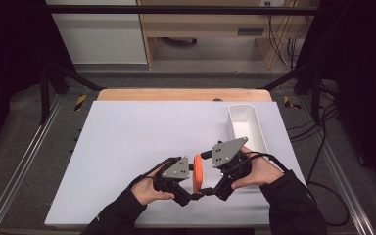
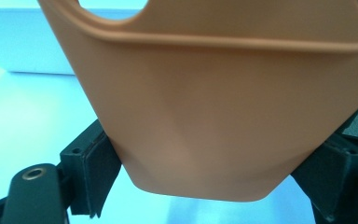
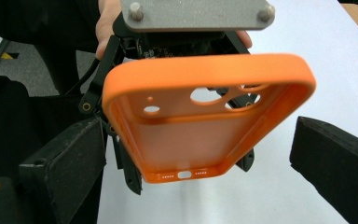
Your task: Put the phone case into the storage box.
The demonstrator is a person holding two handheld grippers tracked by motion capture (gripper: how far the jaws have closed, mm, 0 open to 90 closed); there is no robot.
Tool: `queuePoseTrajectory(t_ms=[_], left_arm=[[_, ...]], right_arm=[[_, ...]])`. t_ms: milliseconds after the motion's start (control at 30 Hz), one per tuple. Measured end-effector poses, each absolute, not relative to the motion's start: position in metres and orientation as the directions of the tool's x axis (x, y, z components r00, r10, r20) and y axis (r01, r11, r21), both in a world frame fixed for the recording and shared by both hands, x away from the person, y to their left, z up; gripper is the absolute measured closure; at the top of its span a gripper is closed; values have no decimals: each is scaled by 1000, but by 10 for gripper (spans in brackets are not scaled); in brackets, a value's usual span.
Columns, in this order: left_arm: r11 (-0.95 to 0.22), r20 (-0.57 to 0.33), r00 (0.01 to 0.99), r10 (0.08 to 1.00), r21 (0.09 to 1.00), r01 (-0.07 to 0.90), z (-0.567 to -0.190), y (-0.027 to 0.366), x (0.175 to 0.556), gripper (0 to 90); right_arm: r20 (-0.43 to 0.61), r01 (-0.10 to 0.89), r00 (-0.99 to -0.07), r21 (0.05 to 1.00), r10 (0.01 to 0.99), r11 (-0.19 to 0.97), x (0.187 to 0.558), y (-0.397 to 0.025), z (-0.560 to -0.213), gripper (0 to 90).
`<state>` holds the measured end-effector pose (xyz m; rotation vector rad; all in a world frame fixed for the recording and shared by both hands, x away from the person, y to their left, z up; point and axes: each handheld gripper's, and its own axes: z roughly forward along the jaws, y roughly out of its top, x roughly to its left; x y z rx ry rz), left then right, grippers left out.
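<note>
High view: the person's two hands meet near the front edge of the white table [image 1: 127, 147], each holding a gripper. The left gripper [image 1: 188, 196] and the right gripper [image 1: 210, 192] point toward each other, and their tips come close together. Between them an orange phone case [image 1: 198, 172] stands on edge, held clear of the table surface. A white rectangular tray [image 1: 260, 132] sits on the table just beyond the right hand [image 1: 254, 172], toward the far right side. The left hand [image 1: 149, 188] grips its tool from the lower left.

Left gripper view: the phone case [image 2: 223, 107] lies between the two black jaws, with its smooth back face toward the camera. Both padded fingers [image 2: 98, 175] press against the tapered sides of the case, so the left gripper is clamped on the case.

Right gripper view: the phone case [image 3: 200, 126] shows its hollow inner side (camera cut-outs at the upper part, port openings along the lower edge). The right gripper [image 3: 198, 158] has its jaws spread wide; each black pad [image 3: 67, 165] stands clear of the case with a visible gap on either side, so it grips nothing. Behind the case, the left gripper [image 3: 177, 44] with its grey plate holds the case's far end.
</note>
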<state>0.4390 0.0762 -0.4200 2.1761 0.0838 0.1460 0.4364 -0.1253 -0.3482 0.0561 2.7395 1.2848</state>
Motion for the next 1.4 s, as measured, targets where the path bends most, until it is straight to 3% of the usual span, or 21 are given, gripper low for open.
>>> queuePoseTrajectory(t_ms=[767, 1400], left_arm=[[-536, 72, 993, 97, 844, -8, -418, 76, 435, 155], [-534, 55, 994, 97, 846, 6, -420, 77, 435, 151]], right_arm=[[-79, -37, -996, 788, 41, 614, 437, -119, -353, 149], [-68, -28, -997, 783, 40, 622, 437, -118, -354, 159]])
